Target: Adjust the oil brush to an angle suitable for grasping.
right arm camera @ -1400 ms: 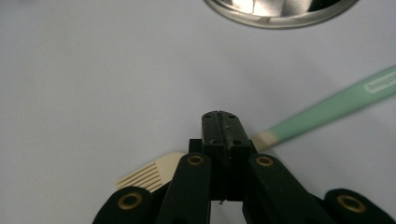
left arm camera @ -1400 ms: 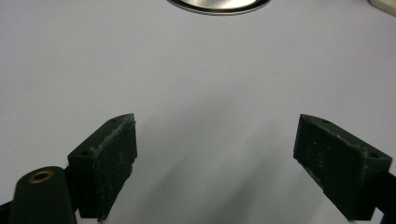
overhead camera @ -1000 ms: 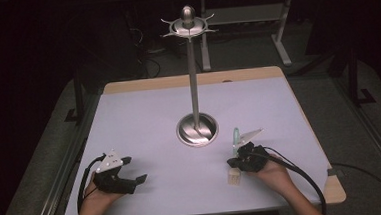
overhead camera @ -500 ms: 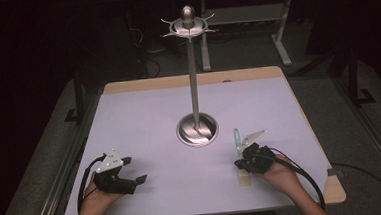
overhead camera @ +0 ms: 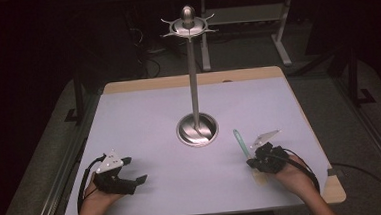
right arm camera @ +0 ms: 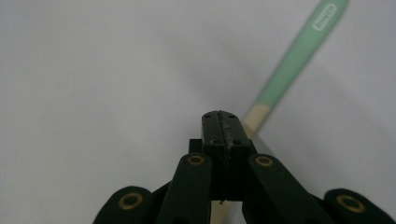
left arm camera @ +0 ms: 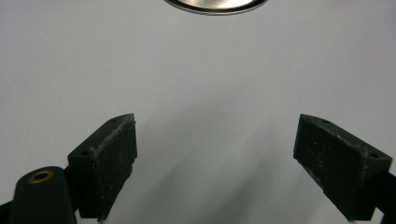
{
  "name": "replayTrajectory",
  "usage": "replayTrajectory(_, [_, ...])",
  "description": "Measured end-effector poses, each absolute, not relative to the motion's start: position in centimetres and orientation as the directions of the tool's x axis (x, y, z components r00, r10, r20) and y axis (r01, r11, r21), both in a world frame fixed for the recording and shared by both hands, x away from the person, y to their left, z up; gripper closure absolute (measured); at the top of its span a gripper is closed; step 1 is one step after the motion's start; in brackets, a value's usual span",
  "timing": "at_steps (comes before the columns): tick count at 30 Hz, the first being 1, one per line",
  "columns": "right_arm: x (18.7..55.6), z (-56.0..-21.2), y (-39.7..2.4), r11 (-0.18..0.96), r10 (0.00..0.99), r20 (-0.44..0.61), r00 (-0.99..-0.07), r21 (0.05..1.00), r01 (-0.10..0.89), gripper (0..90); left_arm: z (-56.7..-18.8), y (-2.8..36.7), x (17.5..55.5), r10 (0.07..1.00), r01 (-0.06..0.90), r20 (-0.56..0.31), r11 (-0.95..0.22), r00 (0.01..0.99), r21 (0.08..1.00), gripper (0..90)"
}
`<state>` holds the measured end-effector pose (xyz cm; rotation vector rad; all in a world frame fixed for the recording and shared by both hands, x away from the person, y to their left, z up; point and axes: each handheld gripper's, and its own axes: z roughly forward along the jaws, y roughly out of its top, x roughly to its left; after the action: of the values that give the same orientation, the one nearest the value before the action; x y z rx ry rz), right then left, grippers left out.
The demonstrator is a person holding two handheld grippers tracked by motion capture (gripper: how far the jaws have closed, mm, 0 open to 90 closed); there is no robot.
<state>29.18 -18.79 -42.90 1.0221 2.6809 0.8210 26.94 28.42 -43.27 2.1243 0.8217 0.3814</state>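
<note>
On the white surface (overhead camera: 154,114), the right tool (overhead camera: 256,161), jaws clamped together on a green-and-cream toothbrush (overhead camera: 240,142), is sitting right of the metal stand (overhead camera: 197,129), while the left tool (overhead camera: 132,176), jaws apart and empty, is resting left of the stand.

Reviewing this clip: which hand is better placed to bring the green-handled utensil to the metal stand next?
Right. The right gripper is already shut on the green-handled utensil, just beside the metal stand base. The left gripper sits open and empty at the table's near-left side.
</note>
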Motion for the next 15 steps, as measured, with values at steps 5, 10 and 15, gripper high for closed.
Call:
replayTrajectory(5, [29.0, -42.7, -20.0, 0.613, 0.684, 0.009, -0.730, 0.536, 0.581, 90.0, -43.2, 28.5, 26.9, 0.672, 0.427, -0.009, -0.460, 0.740, 0.778, 13.1])
replayTrajectory(10, [28.8, -43.1, -21.1, 0.592, 0.714, 0.009, -0.700, 0.527, 0.610, 90.0, -43.2, 28.4, 26.9, 0.669, 0.423, -0.005, -0.463, 0.743, 0.779, 13.1])
replayTrajectory(15, [28.4, -42.1, -20.6, 0.576, 0.693, 0.048, -0.720, 0.564, 0.592, 90.0, -43.3, 28.4, 26.9, 0.669, 0.422, -0.004, -0.464, 0.744, 0.779, 13.2])
